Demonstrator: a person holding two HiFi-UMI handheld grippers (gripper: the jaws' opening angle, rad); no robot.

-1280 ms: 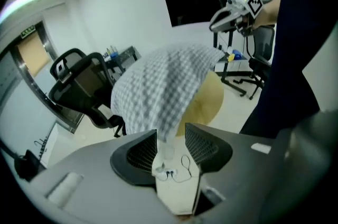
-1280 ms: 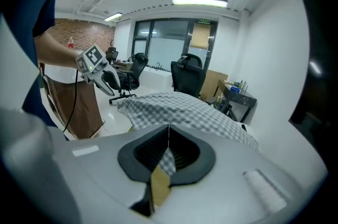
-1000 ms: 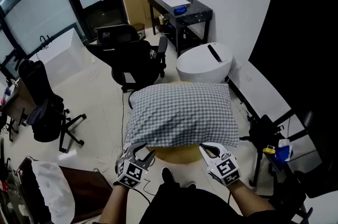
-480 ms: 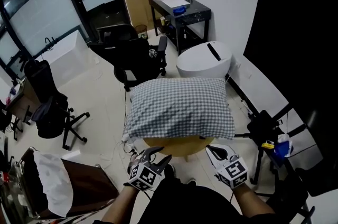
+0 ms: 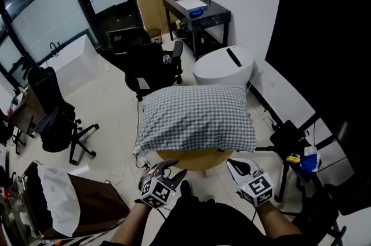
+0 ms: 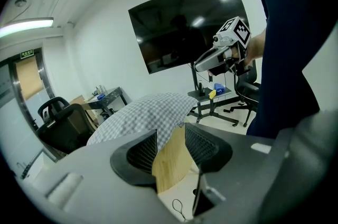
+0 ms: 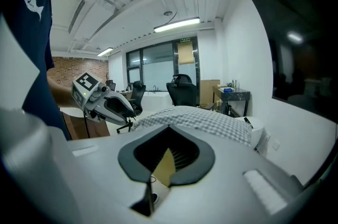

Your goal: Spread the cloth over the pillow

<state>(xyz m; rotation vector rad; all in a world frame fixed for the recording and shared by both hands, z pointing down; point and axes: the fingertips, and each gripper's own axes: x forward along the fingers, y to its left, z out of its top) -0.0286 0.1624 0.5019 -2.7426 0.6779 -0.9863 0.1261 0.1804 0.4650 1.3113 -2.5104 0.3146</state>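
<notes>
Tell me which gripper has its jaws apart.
The left gripper: its jaws stand apart, gripping nothing; the right gripper has its jaws closed together.

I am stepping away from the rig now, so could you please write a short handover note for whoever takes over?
Left gripper: open and empty, short of the near edge of the round wooden table.
Right gripper: shut and empty, also clear of the cloth.
Things: the checked cloth lies on the table over the pillow, which is fully hidden under it.
Done: the cloth looks spread, all four corners out.
Left: probably only a check of the far edge, which the gripper views show poorly. Smooth it if needed.
</notes>
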